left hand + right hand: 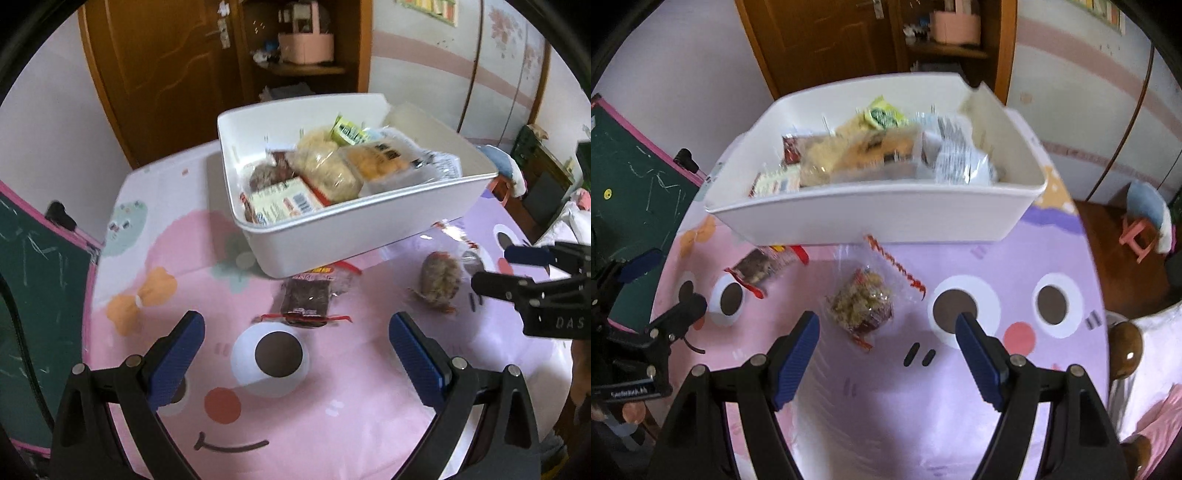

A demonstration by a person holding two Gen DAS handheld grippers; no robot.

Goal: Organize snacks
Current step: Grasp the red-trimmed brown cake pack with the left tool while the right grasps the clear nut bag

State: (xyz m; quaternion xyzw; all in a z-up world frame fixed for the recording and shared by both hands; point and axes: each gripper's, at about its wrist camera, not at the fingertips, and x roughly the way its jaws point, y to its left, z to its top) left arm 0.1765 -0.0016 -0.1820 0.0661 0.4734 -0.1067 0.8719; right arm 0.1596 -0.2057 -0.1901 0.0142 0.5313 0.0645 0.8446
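here both grippers hang spread wide over the table [332, 424], holding nothing. the left gripper [295, 332] sits just short of the dark bar [306, 300], which lies against the white bin [354, 236]. the right gripper [886, 332] is near the oat ball [860, 304]. the bin is full of snacks [332, 166].

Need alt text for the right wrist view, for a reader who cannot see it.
The open right hand-held gripper points at a clear-wrapped crumbly snack lying on a pink and purple cartoon mat. Behind it stands a white bin full of packaged snacks, with a dark wrapped bar at its left front. The left hand-held gripper shows at the left edge.
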